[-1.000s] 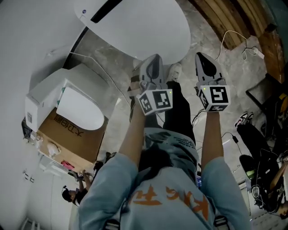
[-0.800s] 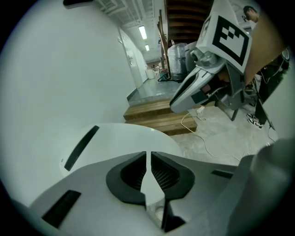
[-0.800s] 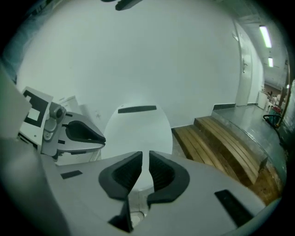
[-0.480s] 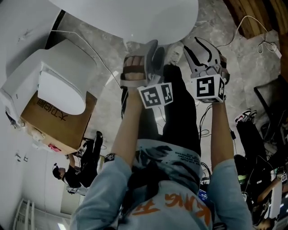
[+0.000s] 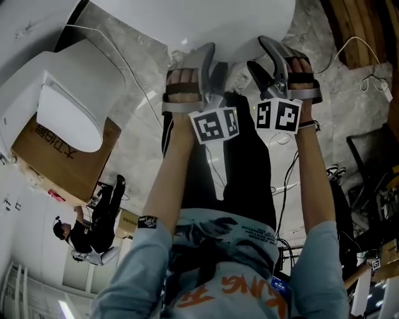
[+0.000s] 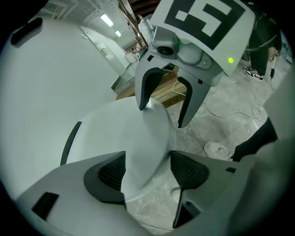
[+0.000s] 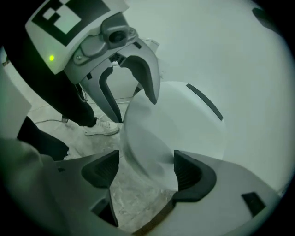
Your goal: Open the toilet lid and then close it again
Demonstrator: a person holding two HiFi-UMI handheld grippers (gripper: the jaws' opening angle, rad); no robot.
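The white toilet lid (image 5: pixel 187 19) fills the top of the head view, its rounded front rim towards me. My left gripper (image 5: pixel 209 56) and right gripper (image 5: pixel 268 53) sit side by side at that rim, tilted downward. In the left gripper view the lid's rim (image 6: pixel 150 133) runs between the dark pads of my left gripper (image 6: pixel 147 170), whose jaws are opening. The right gripper view shows the lid (image 7: pixel 175 124) between the jaws of my right gripper (image 7: pixel 145 170), which are also spreading. Each gripper faces the other across the rim.
A second white toilet (image 5: pixel 68 99) stands on a cardboard box (image 5: pixel 62 162) at the left. A person (image 5: pixel 81 237) crouches at the lower left. Cables (image 5: pixel 368 68) lie on the marbled floor at the right, near wooden planks (image 5: pixel 352 25). A white shoe (image 6: pixel 216 150) rests beside the lid.
Both grippers have come down to the lid's front rim and rolled over. Their jaws, shut a second ago, now stand apart around the rim.
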